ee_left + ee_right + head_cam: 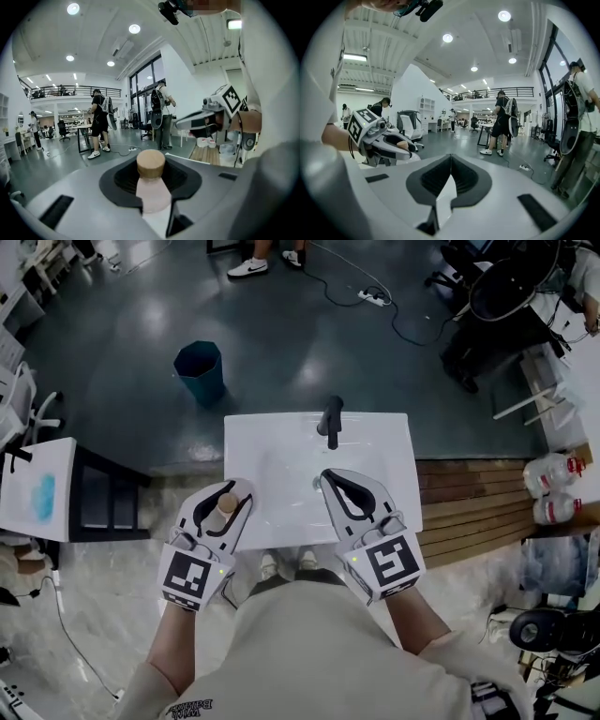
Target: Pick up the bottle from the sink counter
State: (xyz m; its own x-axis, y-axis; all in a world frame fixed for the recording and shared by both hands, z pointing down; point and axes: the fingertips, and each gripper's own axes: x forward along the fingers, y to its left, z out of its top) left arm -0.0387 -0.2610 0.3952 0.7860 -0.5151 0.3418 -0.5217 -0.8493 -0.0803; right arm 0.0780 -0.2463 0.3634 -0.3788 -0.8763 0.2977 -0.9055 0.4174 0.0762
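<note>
Gripping the bottle just below its tan cap, the left claw is partly closed, its pads pressing on the pale neck. Holding that narrow part probably lets the wider cap sit above the pads as a stop against slipping. From the head view the bottle is at the left edge of the white sink, with the claw reaching in from the person's side. The right claw has its jaws fully together and holds nothing. It hangs over the basin near the tap, well clear of the bottle, which suggests it is simply kept out of the way for a one-handed lift. Several things cannot be read. The bottle's lower body is covered by the claw in both views that show it. Whether its base rests on the surface or is already clear of it is therefore uncertain. The surface's front edge is also hidden beneath the person's arms and torso.
</note>
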